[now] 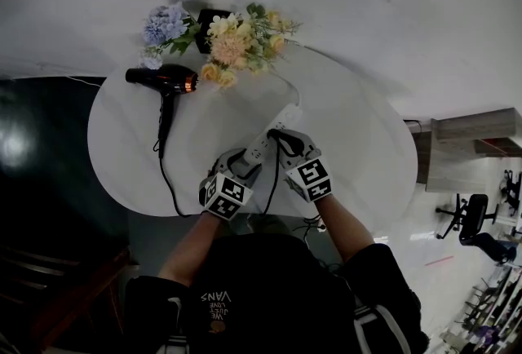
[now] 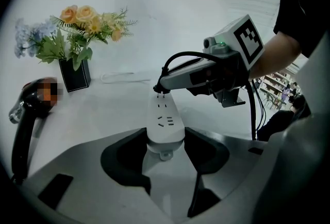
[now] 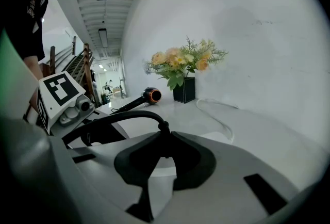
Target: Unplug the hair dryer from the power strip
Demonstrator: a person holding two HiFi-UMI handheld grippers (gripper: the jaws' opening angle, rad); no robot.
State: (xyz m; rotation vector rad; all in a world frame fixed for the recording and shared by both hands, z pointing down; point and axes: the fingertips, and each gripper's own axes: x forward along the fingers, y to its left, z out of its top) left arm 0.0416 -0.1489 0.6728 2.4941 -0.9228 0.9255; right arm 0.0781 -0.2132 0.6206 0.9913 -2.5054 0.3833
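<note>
Two grippers: both are busy, each held in one of the person's hands at the near edge of the table [image 1: 359,150].
Left gripper [image 2: 165,141]: clamped on the near, rounded end of the power strip [image 2: 165,117]. Its dark pads press on both sides of that end, so it's pinning the strip down.
Right gripper [image 3: 164,155]: squeezed tight on the black plug [image 3: 164,132]. The jaws are nearly together, with the plug's neck sticking up between them.
Plug vs strip: from the left gripper view the plug sits right over the far end of the strip, and its metal prongs show in the gap between the two. Honestly can't tell if the tips are in the slots or just clear of them.
Power strip spot: it lies flat on the white table, running from the person out toward the flowers [image 1: 236,42]. The sockets nearer the left gripper are open.
Black cord [image 3: 126,116]: it arcs out of the plug, loops back toward the person and goes over the near table edge.
Hair dryer [image 1: 163,83]: black with an orange ring, it lies on its side on the left part of the table, well apart from the strip, with neither gripper on it.
White lead [image 2: 121,78]: runs from the strip's far end toward the wall.
Background stuff: the flowers are in a black vase [image 2: 75,74] at the back of the table, against the white wall.
</note>
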